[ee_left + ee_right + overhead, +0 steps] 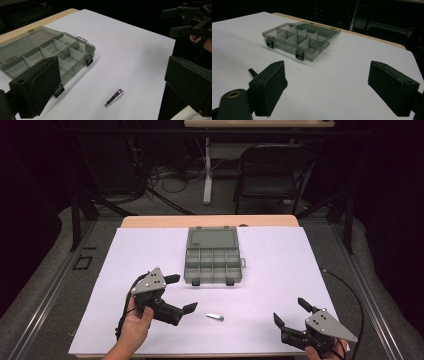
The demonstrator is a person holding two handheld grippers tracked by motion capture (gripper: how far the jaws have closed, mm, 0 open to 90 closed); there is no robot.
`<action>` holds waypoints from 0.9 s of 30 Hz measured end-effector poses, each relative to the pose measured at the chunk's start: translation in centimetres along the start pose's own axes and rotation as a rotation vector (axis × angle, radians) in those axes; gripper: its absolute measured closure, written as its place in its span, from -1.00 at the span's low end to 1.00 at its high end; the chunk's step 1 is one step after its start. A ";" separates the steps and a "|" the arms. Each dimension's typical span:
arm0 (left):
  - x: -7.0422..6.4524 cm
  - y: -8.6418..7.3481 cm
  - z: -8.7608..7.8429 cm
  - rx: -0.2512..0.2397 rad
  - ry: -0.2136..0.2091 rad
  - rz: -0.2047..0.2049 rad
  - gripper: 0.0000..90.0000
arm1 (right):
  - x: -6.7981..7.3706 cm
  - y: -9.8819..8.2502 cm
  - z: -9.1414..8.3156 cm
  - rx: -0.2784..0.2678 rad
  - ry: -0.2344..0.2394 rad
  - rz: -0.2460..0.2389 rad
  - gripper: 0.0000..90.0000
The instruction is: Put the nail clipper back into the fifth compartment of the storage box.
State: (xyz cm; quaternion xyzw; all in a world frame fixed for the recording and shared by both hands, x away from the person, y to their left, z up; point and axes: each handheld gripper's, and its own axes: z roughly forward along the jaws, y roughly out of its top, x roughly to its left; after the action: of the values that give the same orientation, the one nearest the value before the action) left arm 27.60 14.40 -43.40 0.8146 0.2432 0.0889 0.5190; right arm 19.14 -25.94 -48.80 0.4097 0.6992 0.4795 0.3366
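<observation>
White table (280, 270) | left gripper (181, 294) jaws agape near nail clipper (214, 317) | right gripper (290, 312) likely hovering

**What my tabletop carries**

My tabletop (280, 221) is light wood, and a white sheet (280, 270) covers nearly all of it, leaving a bare strip along the far edge. Two things lie on the sheet. A grey compartment box (213, 256) sits open, well ahead of both my tongs, roughly midway between them, its lid laid flat on the far side and its latches toward me. A small metal nail clipper (215, 317) lies flat just right of my left tongs (178, 292), well left of my right tongs (291, 312).
</observation>
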 end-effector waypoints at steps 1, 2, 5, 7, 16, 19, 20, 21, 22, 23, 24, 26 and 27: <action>-0.1 0.1 0.2 0.003 -0.003 -0.002 -1.00 | 0.0 0.0 0.0 0.000 0.000 0.000 -0.68; -0.1 0.1 0.3 0.007 -0.005 0.000 -1.00 | 0.0 0.0 0.0 -0.001 0.001 0.001 -0.68; -0.2 0.3 0.8 0.017 -0.011 0.003 -1.00 | 0.0 0.0 0.0 0.001 0.001 0.001 -0.68; -0.2 0.4 1.2 0.027 -0.010 0.003 -1.00 | 0.0 0.0 0.0 0.003 0.002 -0.001 -0.68; -0.2 0.5 2.7 0.082 -0.011 -0.001 -1.00 | 0.0 -0.1 0.1 0.009 0.008 -0.003 -0.68; -0.3 0.6 3.3 0.103 -0.017 -0.006 -1.00 | 0.0 -0.1 0.1 0.012 0.009 -0.002 -0.68; -0.3 0.6 3.5 0.113 -0.019 -0.006 -1.00 | 0.0 -0.1 0.1 0.015 0.010 -0.002 -0.68; -0.3 0.6 3.7 0.124 -0.023 -0.009 -1.00 | 0.0 -0.1 0.1 0.016 0.010 -0.002 -0.68; -0.4 0.6 4.0 0.136 -0.025 -0.012 -1.00 | 0.0 -0.1 0.1 0.017 0.009 -0.003 -0.68; -0.4 0.6 4.2 0.143 -0.026 -0.010 -1.00 | 0.0 -0.1 0.1 0.017 0.009 -0.002 -0.68; -0.4 0.6 4.4 0.156 -0.029 -0.012 -1.00 | -0.1 -0.1 0.1 0.017 0.011 -0.002 -0.68; -0.4 0.6 4.9 0.176 -0.033 -0.017 -1.00 | -0.1 -0.1 0.2 0.018 0.010 -0.003 -0.68; -0.4 0.6 5.1 0.186 -0.035 -0.018 -1.00 | -0.1 -0.2 0.2 0.020 0.010 -0.002 -0.68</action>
State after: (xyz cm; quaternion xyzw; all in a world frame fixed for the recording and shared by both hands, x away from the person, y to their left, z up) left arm 29.46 9.91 -45.05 0.8585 0.2486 0.0471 0.4460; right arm 19.28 -25.98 -49.00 0.4099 0.7061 0.4743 0.3293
